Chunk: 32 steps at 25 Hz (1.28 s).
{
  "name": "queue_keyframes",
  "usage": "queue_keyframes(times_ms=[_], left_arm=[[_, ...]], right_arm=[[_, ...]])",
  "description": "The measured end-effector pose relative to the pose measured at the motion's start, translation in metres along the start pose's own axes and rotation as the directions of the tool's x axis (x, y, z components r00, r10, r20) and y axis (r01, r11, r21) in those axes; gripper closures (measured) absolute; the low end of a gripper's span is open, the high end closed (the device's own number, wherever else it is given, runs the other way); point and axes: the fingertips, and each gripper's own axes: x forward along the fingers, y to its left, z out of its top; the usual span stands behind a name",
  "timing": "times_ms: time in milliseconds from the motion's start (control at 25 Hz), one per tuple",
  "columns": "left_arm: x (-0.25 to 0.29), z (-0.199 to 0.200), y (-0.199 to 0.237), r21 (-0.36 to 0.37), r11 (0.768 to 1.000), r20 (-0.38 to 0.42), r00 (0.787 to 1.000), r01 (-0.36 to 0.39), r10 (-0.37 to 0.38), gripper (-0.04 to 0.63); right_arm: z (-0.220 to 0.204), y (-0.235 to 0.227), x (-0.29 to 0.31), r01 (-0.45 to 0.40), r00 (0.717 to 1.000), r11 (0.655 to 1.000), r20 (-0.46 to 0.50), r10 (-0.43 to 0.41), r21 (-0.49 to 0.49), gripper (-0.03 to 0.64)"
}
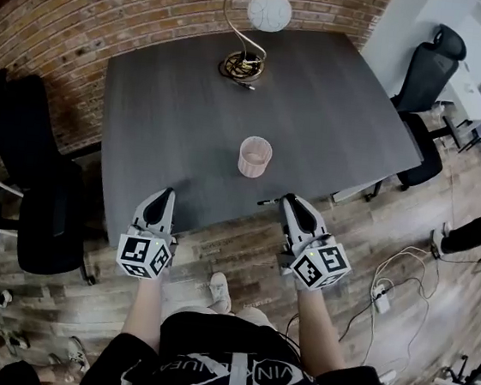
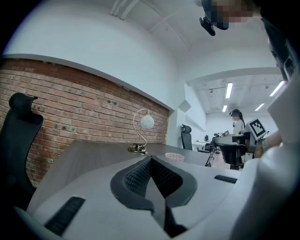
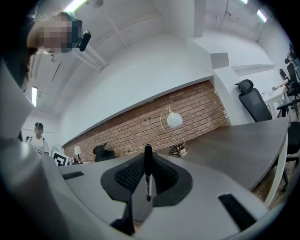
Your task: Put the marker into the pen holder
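Two closed jaws: right gripper's [image 3: 148, 157] own view shows marker [image 3: 147, 174] clamped; left gripper [image 2: 151, 160] empty.

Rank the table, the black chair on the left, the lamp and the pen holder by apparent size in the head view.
1. table
2. black chair
3. lamp: it stands up toward the camera, which may enlarge it
4. pen holder: clearly smallest
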Motion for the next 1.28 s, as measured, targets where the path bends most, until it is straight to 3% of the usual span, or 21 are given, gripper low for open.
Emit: queue_keyframes(times_ms=[440, 1280], left_arm=[[0.029, -0.002, 0.007, 0.002, 0.999, -0.026, 0.999, 0.036, -0.036, 0.583], [0.083, 0.007, 0.014, -0.018, 1.000, -0.027, 0.999, 0.019, -0.019, 0.583]], right_arm=[[0.008, -0.007, 0.028, -0.003, 1.000, 1.000, 0.007, 0.003, -0.003, 0.560], [0.053, -0.031, 0.082, -0.065, 0.997, 0.997, 0.046, 0.064, 0.034, 0.561]])
